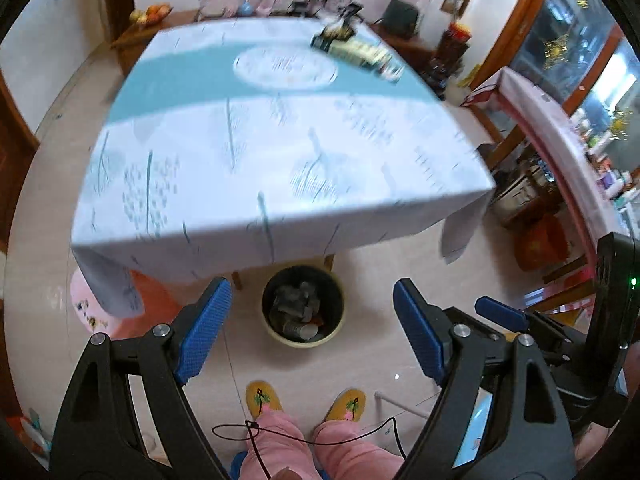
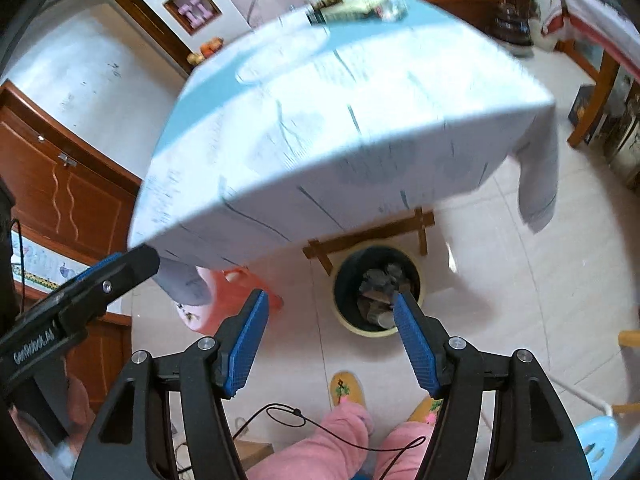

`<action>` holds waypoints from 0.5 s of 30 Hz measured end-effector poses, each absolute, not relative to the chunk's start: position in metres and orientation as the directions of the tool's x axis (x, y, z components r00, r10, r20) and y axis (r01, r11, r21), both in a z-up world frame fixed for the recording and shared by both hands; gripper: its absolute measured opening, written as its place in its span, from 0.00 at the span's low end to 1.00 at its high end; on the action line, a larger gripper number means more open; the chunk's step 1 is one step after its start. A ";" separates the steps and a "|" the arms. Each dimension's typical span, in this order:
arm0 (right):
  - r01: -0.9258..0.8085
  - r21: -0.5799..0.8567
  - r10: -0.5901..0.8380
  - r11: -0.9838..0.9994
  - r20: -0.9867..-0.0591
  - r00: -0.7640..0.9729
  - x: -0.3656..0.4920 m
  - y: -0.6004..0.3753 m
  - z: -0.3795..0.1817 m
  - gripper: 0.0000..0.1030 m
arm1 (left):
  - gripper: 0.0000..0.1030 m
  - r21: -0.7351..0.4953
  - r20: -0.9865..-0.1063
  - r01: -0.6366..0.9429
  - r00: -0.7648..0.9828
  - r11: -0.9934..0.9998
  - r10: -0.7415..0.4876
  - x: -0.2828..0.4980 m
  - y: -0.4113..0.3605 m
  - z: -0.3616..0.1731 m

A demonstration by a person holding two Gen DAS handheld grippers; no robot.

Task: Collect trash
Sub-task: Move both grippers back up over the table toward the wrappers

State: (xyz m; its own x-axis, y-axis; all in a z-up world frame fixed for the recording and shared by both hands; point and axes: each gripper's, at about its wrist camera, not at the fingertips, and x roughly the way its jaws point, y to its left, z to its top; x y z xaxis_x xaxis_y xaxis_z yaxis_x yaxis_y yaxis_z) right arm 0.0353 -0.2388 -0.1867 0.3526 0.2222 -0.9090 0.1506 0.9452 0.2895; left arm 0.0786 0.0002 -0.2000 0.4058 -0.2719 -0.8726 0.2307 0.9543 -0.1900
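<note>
A round trash bin (image 1: 303,338) with a cream rim stands on the floor under the table's near edge, with crumpled dark trash (image 1: 298,304) inside; it also shows in the right wrist view (image 2: 344,320). My left gripper (image 1: 312,300) is open and empty, held above the bin. My right gripper (image 2: 328,308) is open and empty, just left of the bin. The right gripper shows at the right of the left wrist view (image 1: 504,316). The left gripper shows at the left of the right wrist view (image 2: 120,264).
A table (image 1: 280,152) with a light blue patterned cloth (image 2: 320,140) fills the middle; blurred packages (image 1: 356,50) lie at its far end. An orange stool (image 2: 244,292) stands under the table. The person's pink legs and yellow slippers (image 1: 264,398) are below. Wooden cabinets (image 2: 60,192) stand left.
</note>
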 end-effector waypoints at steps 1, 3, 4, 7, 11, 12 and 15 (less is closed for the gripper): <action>0.147 0.288 0.219 0.946 -0.905 0.364 0.035 -0.238 -0.173 0.64 | 0.79 -0.192 -0.864 0.247 0.416 0.950 -0.283 0.081 0.000 -0.186; 0.140 0.286 0.211 0.948 -0.894 0.396 0.036 -0.236 -0.146 0.64 | 0.79 -0.201 -0.853 0.266 0.426 0.943 -0.301 0.086 0.001 -0.164; 0.140 0.281 0.203 0.949 -0.889 0.412 0.036 -0.236 -0.134 0.64 | 0.79 -0.205 -0.848 0.271 0.430 0.941 -0.309 0.087 0.003 -0.157; 0.149 0.262 0.169 0.953 -0.874 0.456 0.041 -0.236 -0.101 0.64 | 0.79 -0.226 -0.825 0.290 0.451 0.930 -0.341 0.098 0.006 -0.130; 0.194 0.240 0.112 0.951 -0.853 0.510 0.051 -0.234 -0.059 0.64 | 0.79 -0.238 -0.794 0.325 0.478 0.915 -0.376 0.116 0.007 -0.098; 0.207 0.240 0.099 0.948 -0.845 0.526 0.055 -0.237 -0.049 0.64 | 0.79 -0.239 -0.785 0.334 0.487 0.912 -0.384 0.121 0.007 -0.092; 0.238 0.240 0.065 0.941 -0.820 0.569 0.066 -0.241 -0.026 0.64 | 0.79 -0.236 -0.756 0.367 0.512 0.900 -0.407 0.132 0.006 -0.072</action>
State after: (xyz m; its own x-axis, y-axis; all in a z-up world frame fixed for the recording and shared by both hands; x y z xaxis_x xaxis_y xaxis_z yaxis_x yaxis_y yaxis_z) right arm 0.0658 -0.2407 -0.0263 0.5693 0.0649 -0.8196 0.2385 0.9410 0.2401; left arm 0.1325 0.0058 -0.0723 0.5118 -0.4072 -0.7564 0.3671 0.8997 -0.2360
